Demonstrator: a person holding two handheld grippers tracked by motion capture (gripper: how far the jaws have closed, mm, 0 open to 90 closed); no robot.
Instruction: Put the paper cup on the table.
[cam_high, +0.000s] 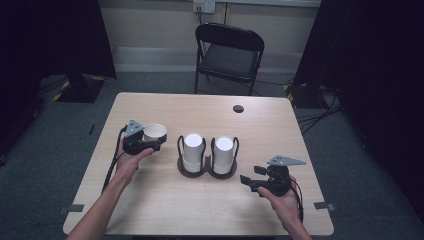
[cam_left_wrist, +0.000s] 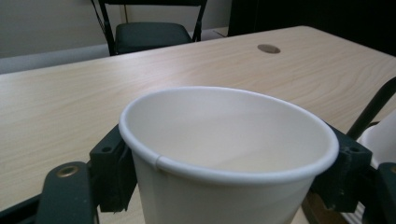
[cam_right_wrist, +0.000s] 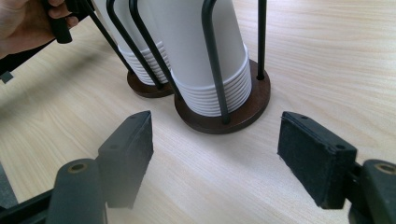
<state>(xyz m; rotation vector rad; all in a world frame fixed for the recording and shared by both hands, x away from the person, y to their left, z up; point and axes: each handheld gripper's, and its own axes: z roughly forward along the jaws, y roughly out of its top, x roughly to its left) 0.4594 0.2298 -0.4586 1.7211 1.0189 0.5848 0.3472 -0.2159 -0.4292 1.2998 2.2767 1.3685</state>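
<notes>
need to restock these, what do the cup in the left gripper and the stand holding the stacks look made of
Cup: looks like paper, matte off-white, with a rolled rim and a visible side seam; any lining cannot be told.
Stand: dark brown round bases, probably wood or wood-look, semi-matte; the upright hoops look like thin black metal rod, smoothly bent.

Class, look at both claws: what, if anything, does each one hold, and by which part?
The left claw holds a paper cup by its sides, just under the rim. The right claw is open and holds nothing.
</notes>
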